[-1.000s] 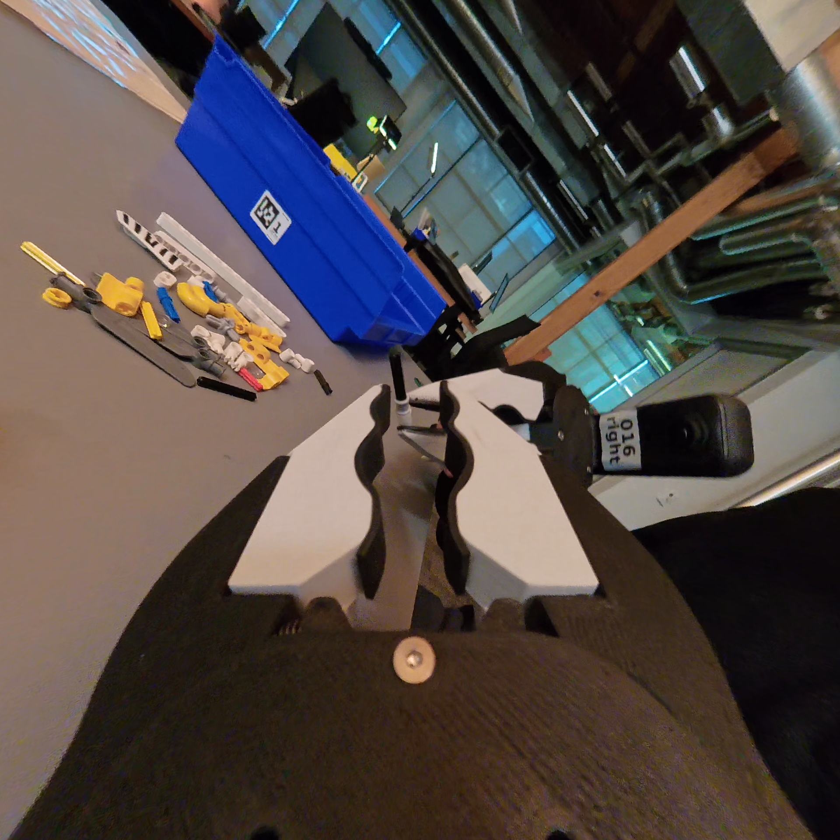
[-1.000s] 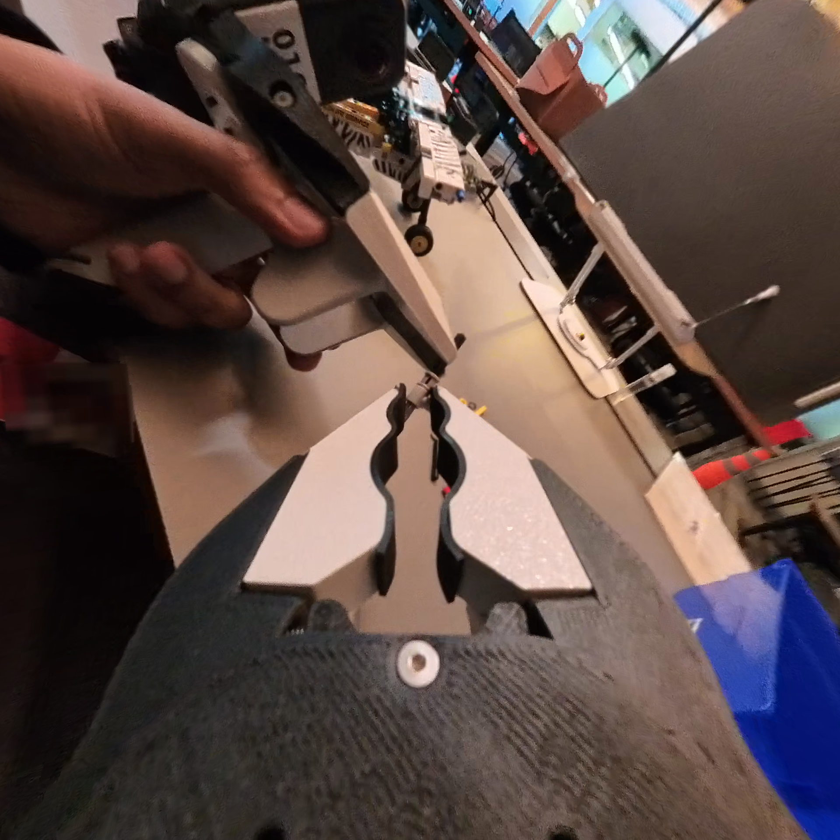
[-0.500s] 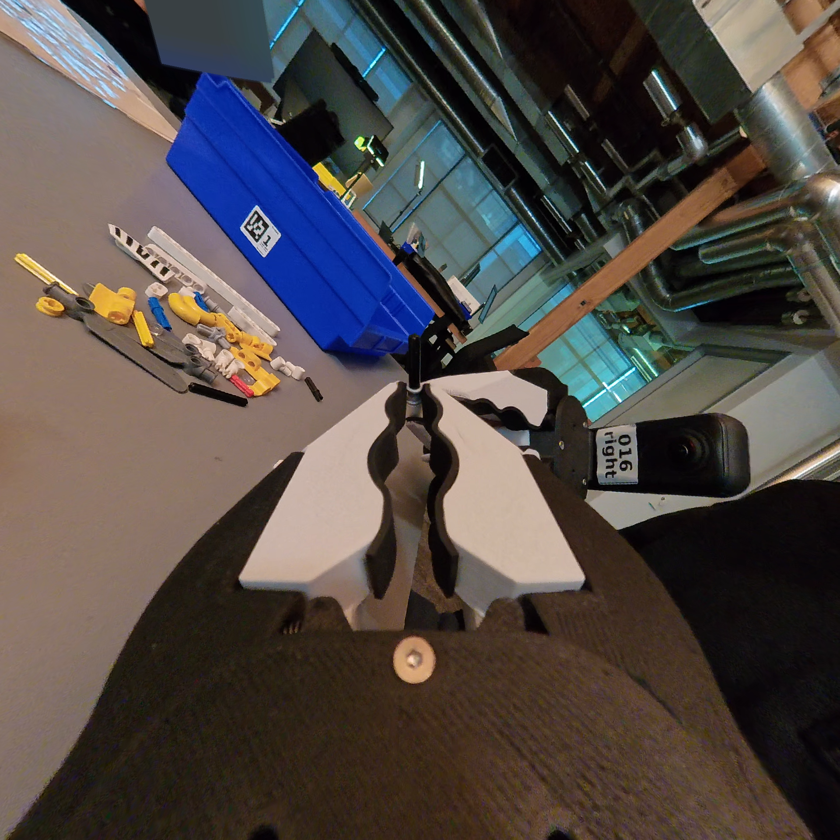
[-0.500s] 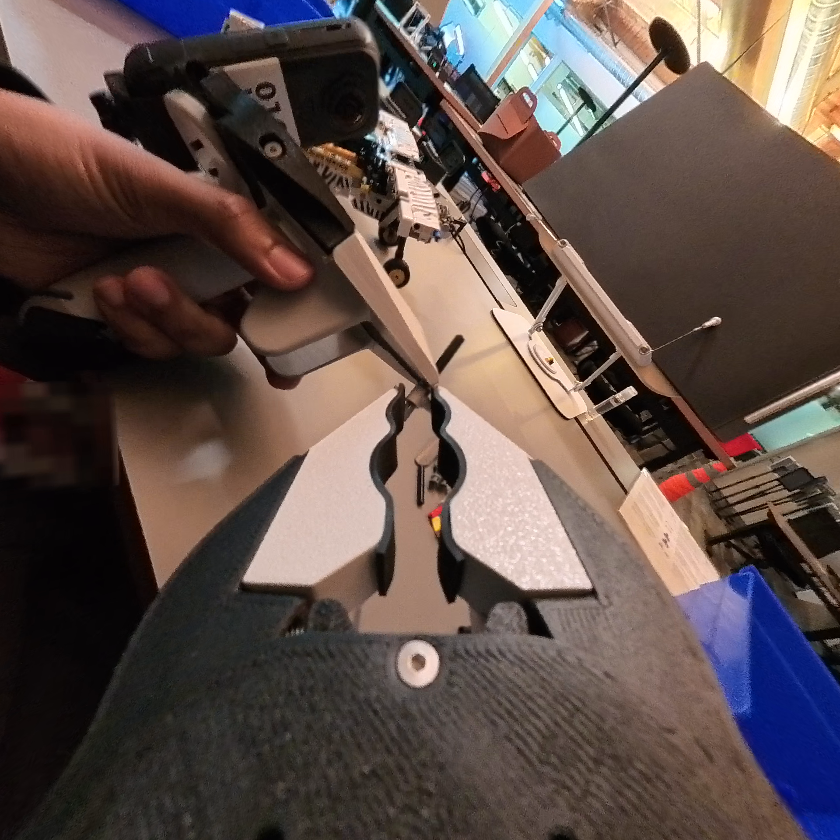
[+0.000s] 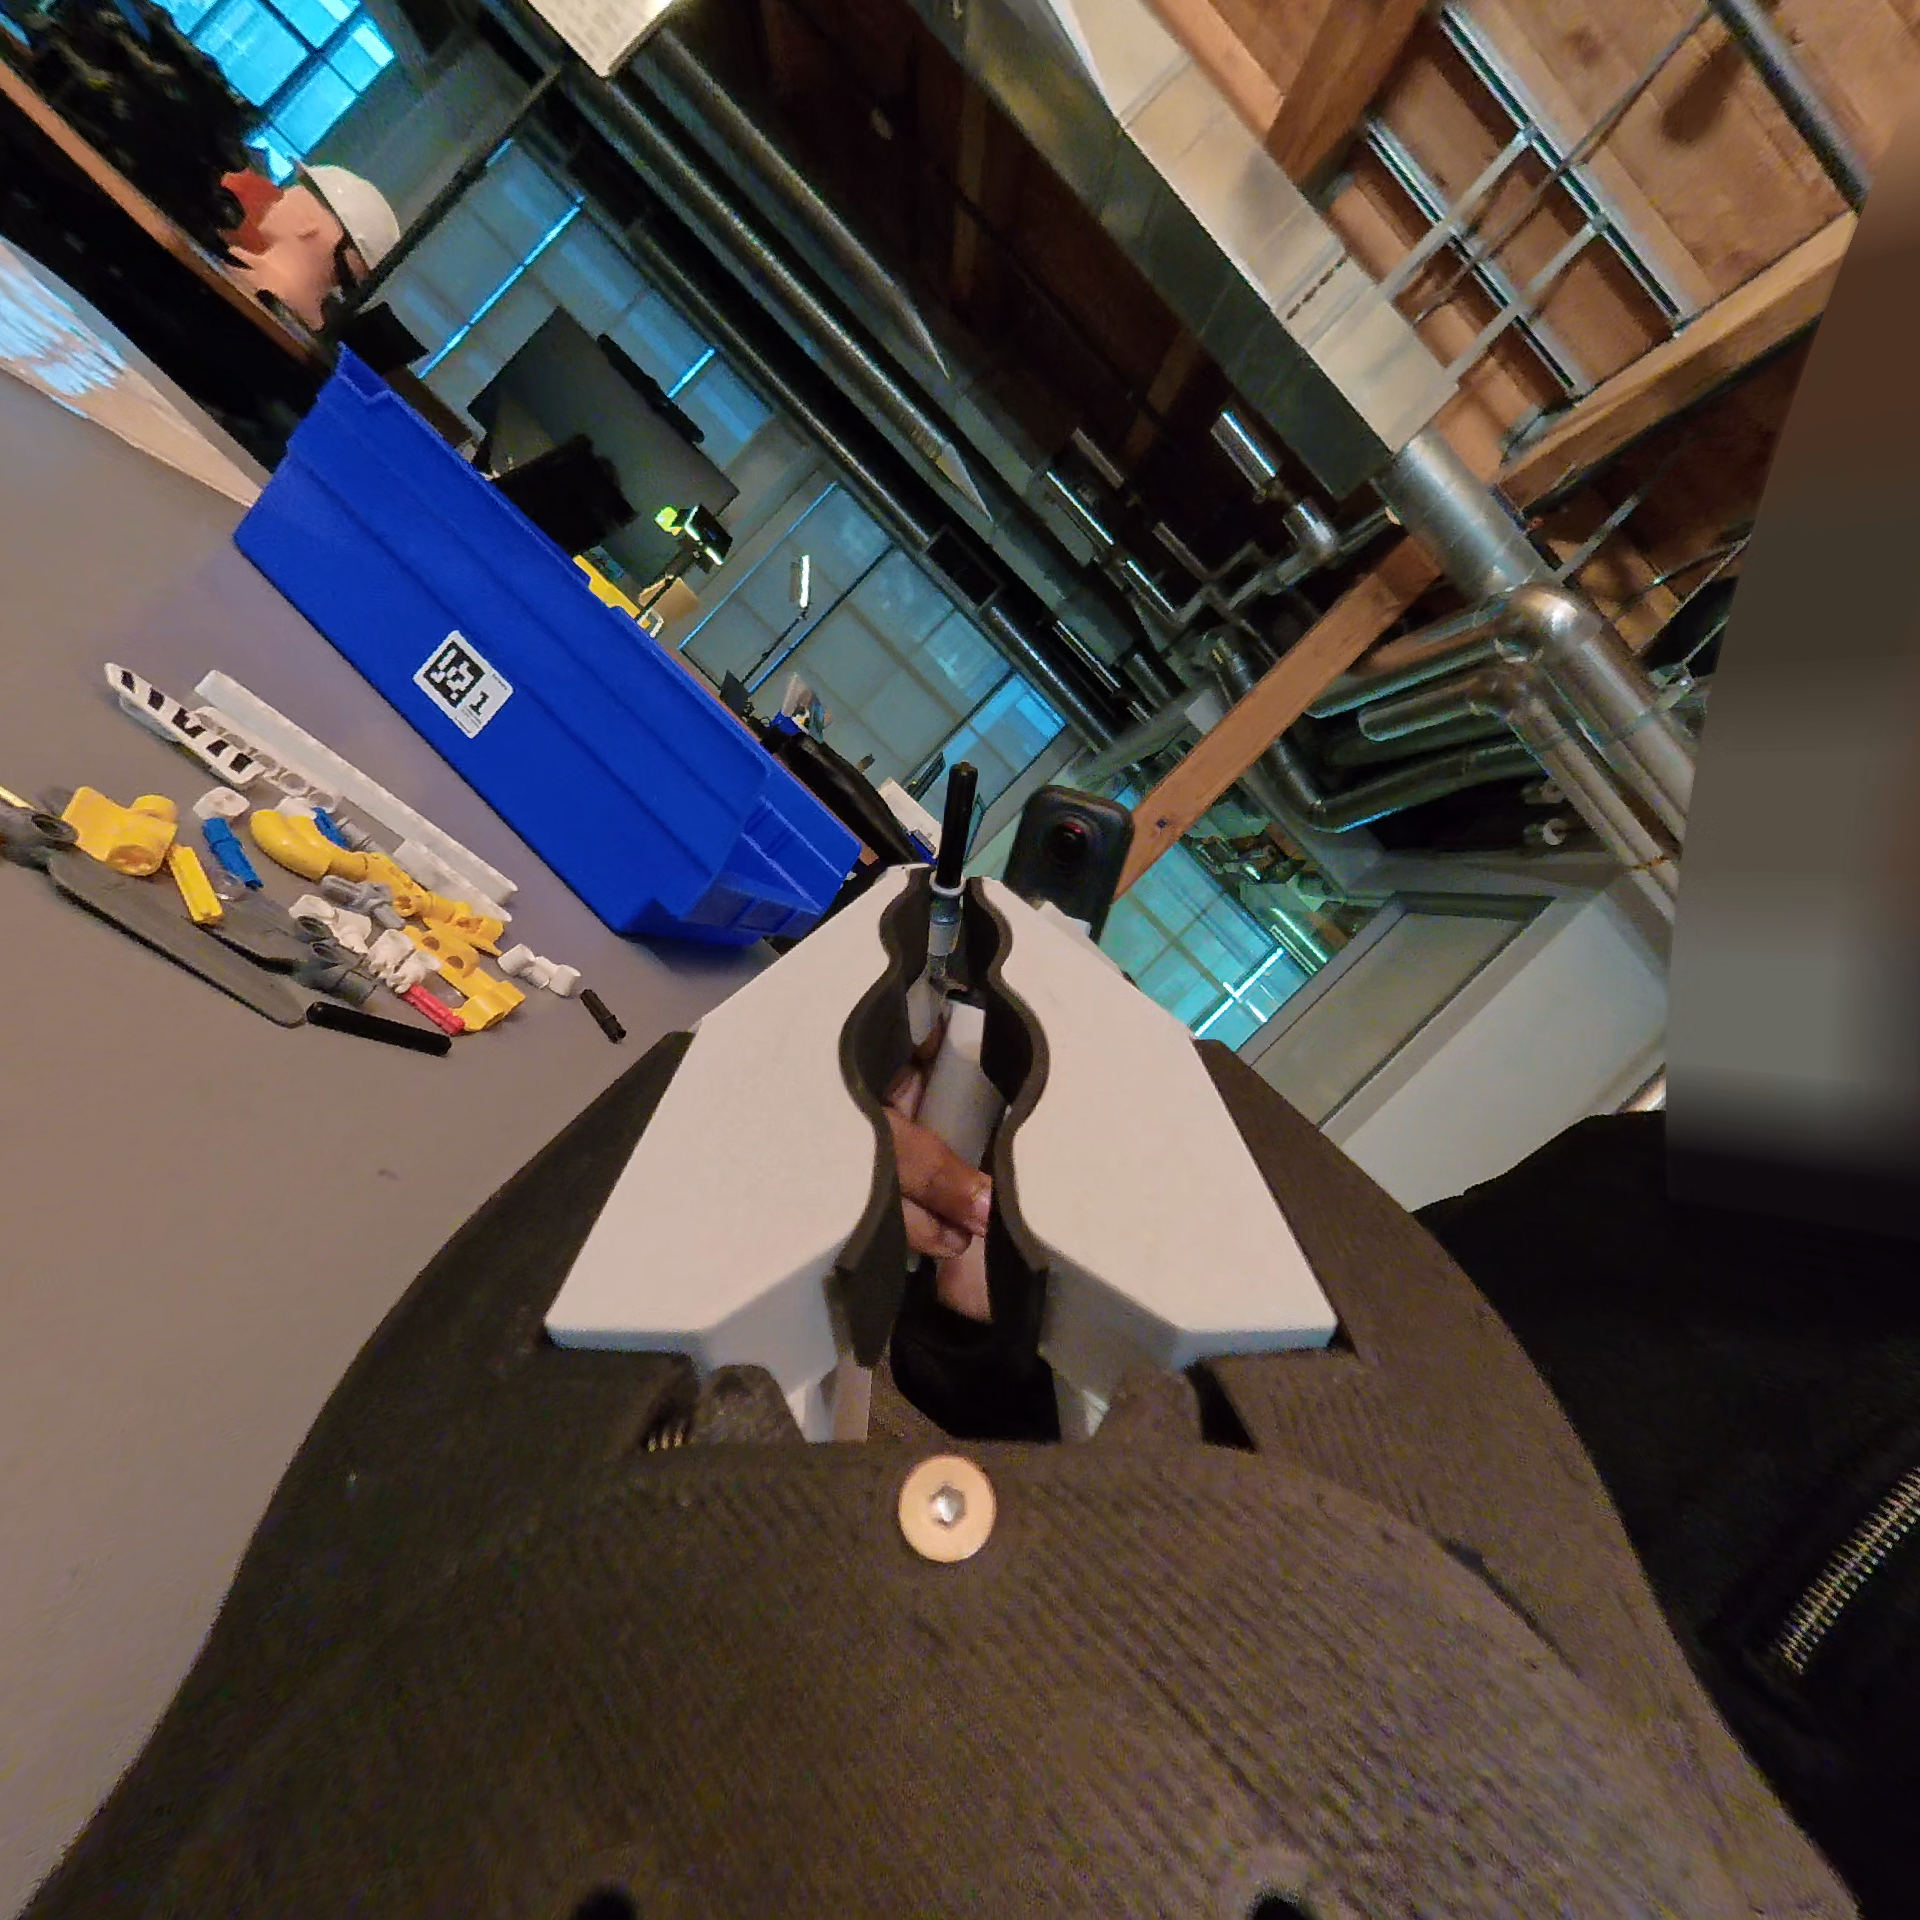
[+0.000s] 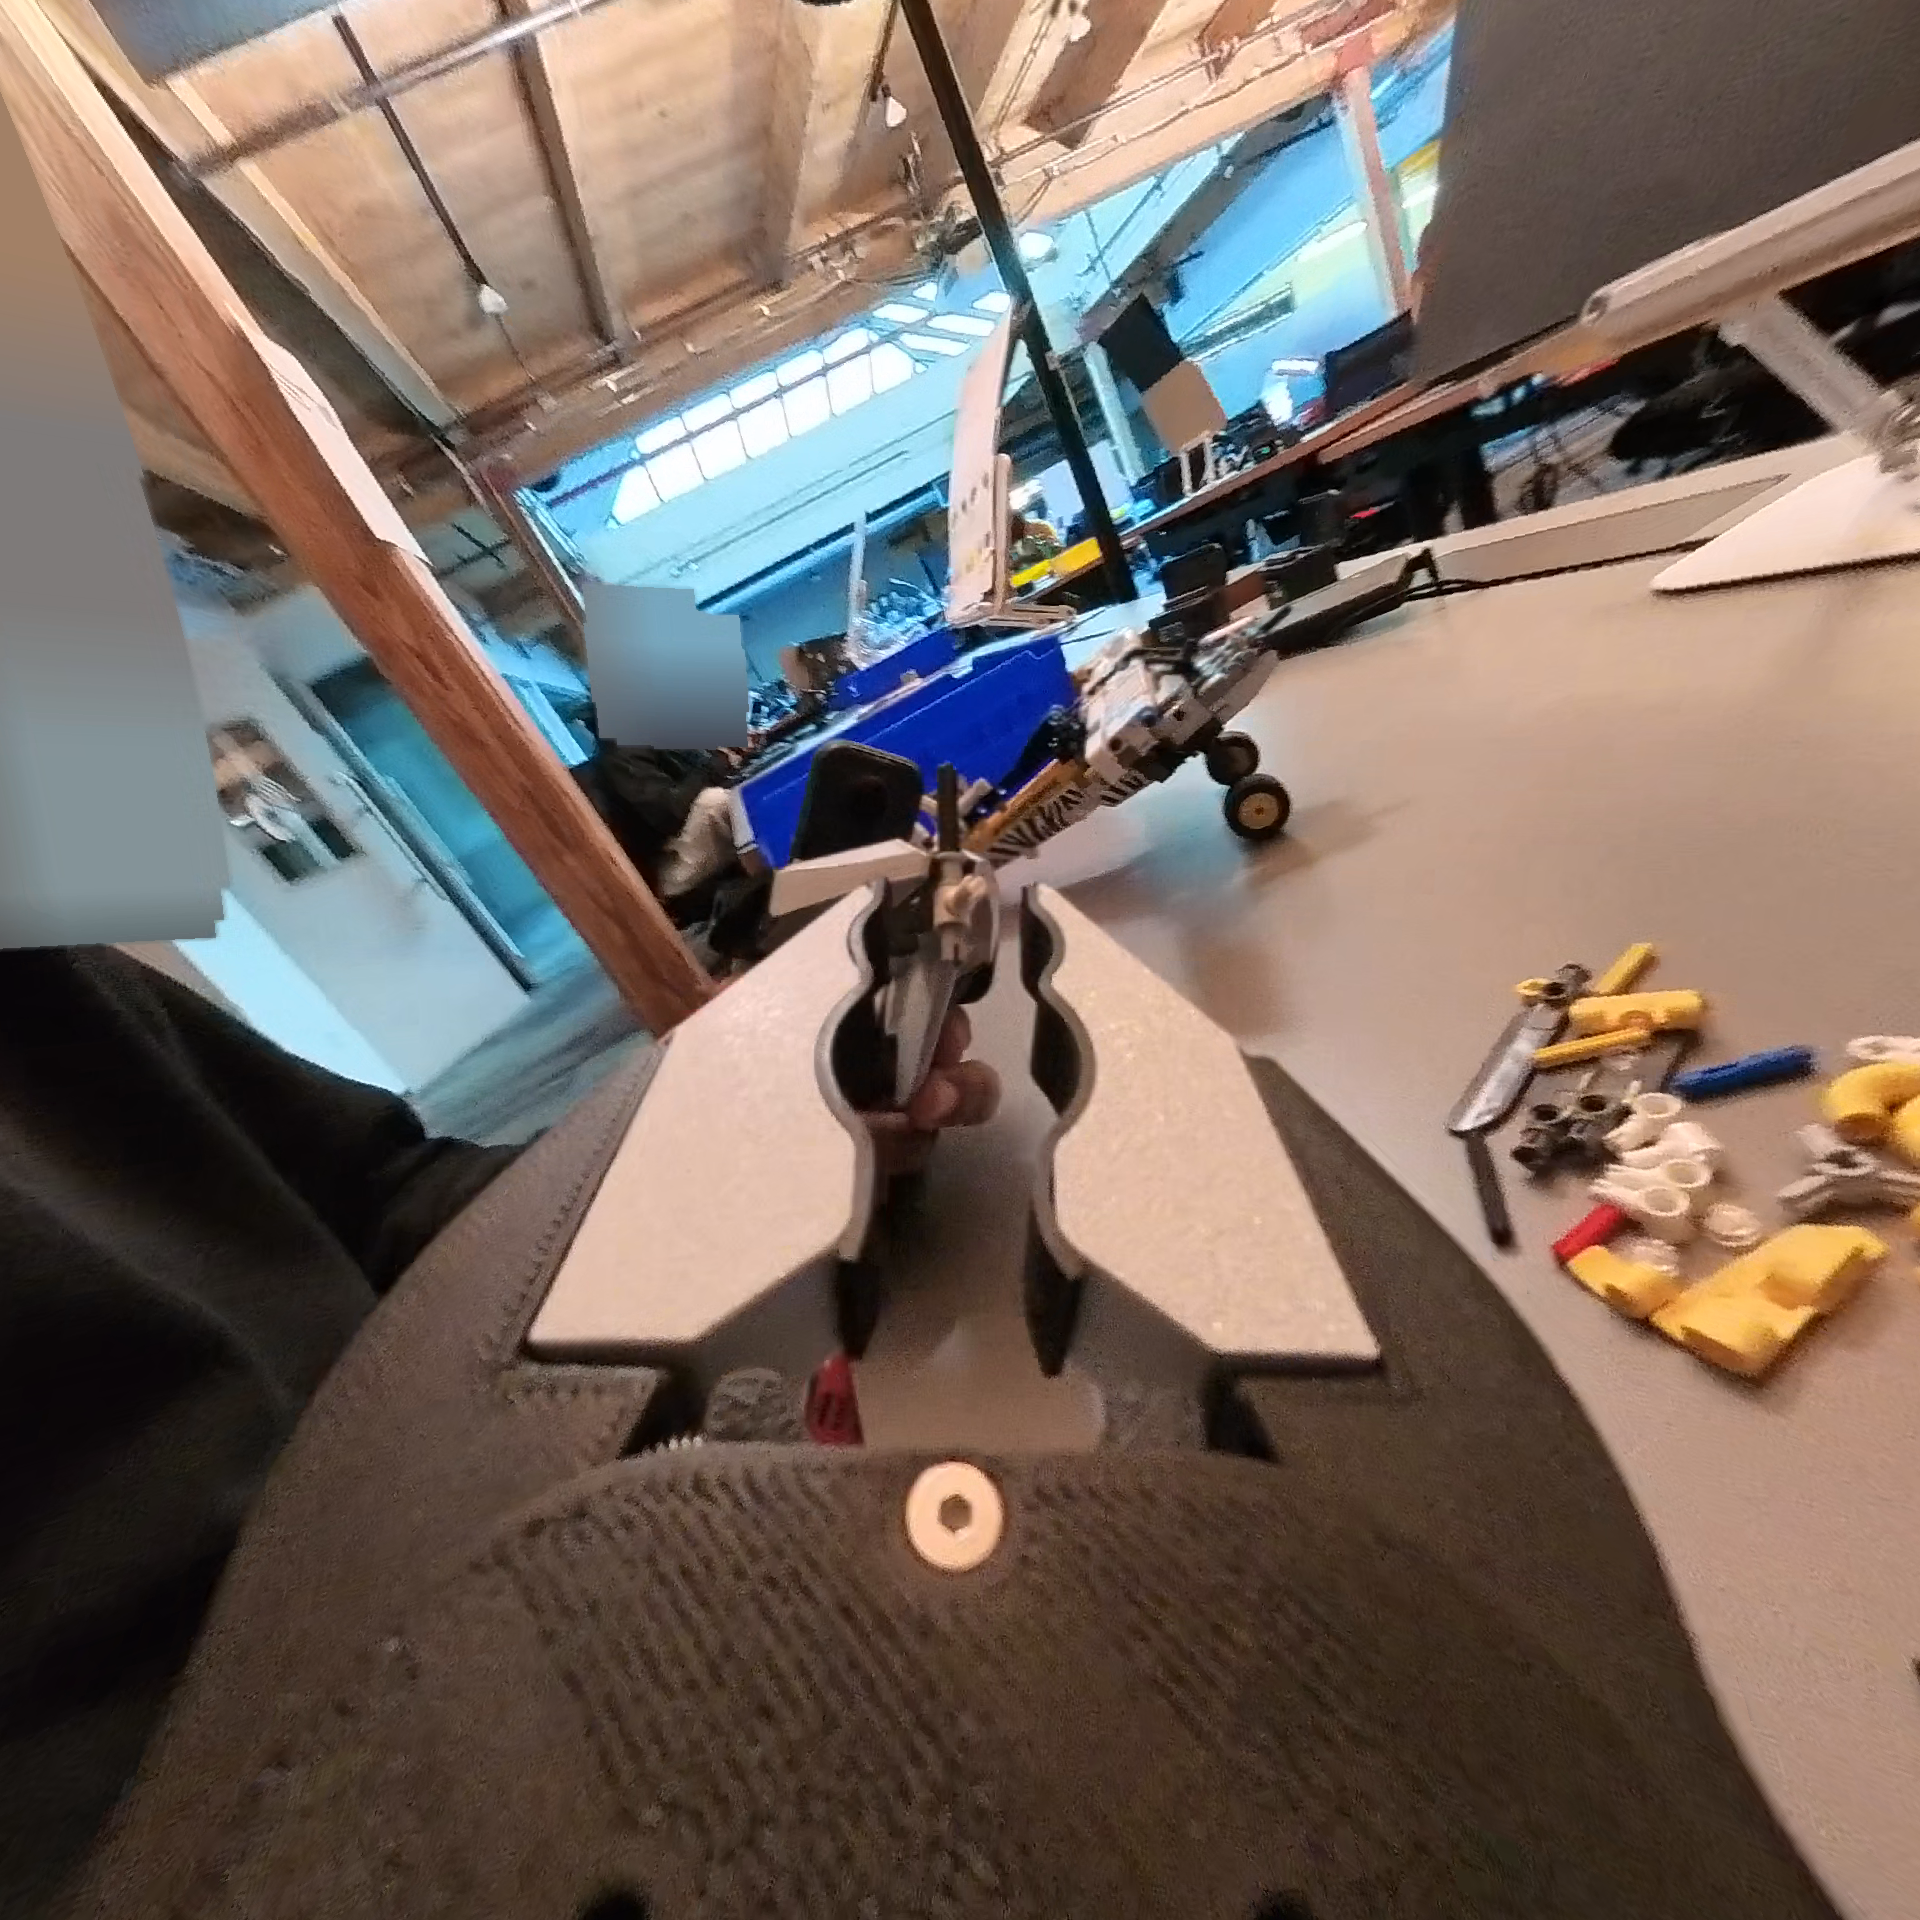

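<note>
My left gripper (image 5: 940,899) is shut on a small toy-brick piece, a thin black axle (image 5: 956,821) with a white ring and a grey connector, and holds it upright above the grey table (image 5: 208,1195). The axle sticks out past the fingertips. My right gripper (image 6: 956,914) is open. In the right wrist view the left gripper's tips and the axle piece (image 6: 945,831) sit between the right fingers, close to the left one. There is a gap to the right finger (image 6: 1039,935). The right gripper's camera (image 5: 1070,852) and a hand show just behind the left jaws.
A blue bin (image 5: 540,707) stands on the table beyond a spread of loose yellow, white, grey and black toy parts (image 5: 312,914). These parts also show in the right wrist view (image 6: 1683,1143). A partly built toy vehicle (image 6: 1164,707) and a monitor stand base (image 6: 1818,520) lie farther off. Only a small space, under 4 cm, lies between the two pairs of fingers.
The left jaws closed on the axle piece that the right gripper was holding. The right jaws then opened and let it go. Both grippers tilted upward.
</note>
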Demonstrator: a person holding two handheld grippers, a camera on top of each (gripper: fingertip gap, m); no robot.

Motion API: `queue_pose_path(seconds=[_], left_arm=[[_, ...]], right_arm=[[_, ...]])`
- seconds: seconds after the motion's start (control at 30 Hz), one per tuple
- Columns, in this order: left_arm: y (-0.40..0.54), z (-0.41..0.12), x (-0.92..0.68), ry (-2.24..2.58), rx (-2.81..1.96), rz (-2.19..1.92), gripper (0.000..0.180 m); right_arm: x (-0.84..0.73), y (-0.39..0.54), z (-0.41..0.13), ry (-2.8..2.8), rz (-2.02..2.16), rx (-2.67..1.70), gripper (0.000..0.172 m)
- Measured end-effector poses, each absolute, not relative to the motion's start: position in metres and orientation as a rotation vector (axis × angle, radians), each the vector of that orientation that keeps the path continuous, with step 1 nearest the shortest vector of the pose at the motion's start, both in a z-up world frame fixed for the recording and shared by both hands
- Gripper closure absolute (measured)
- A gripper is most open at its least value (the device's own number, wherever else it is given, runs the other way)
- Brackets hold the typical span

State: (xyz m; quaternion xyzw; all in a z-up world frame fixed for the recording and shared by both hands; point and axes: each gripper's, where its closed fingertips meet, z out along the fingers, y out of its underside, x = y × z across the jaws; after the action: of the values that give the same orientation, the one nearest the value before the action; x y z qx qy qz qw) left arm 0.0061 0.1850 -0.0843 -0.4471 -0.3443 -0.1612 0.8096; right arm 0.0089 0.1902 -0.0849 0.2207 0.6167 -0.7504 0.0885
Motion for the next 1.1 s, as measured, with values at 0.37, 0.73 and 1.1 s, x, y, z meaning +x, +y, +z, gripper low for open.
queue_pose_path(seconds=[0.37,0.73,1.1], left_arm=[[0.189,-0.076,0.017,-0.659,-0.930,-0.339,0.178],[0.184,-0.069,0.021,-0.640,-0.875,-0.266,0.180],[0.180,-0.066,0.020,-0.675,-0.816,-0.254,0.180]], right_arm=[[0.021,0.179,-0.085,1.795,-2.183,0.596,0.167],[0.028,0.177,-0.077,1.716,-2.192,0.585,0.168],[0.030,0.179,-0.076,1.656,-2.162,0.597,0.168]])
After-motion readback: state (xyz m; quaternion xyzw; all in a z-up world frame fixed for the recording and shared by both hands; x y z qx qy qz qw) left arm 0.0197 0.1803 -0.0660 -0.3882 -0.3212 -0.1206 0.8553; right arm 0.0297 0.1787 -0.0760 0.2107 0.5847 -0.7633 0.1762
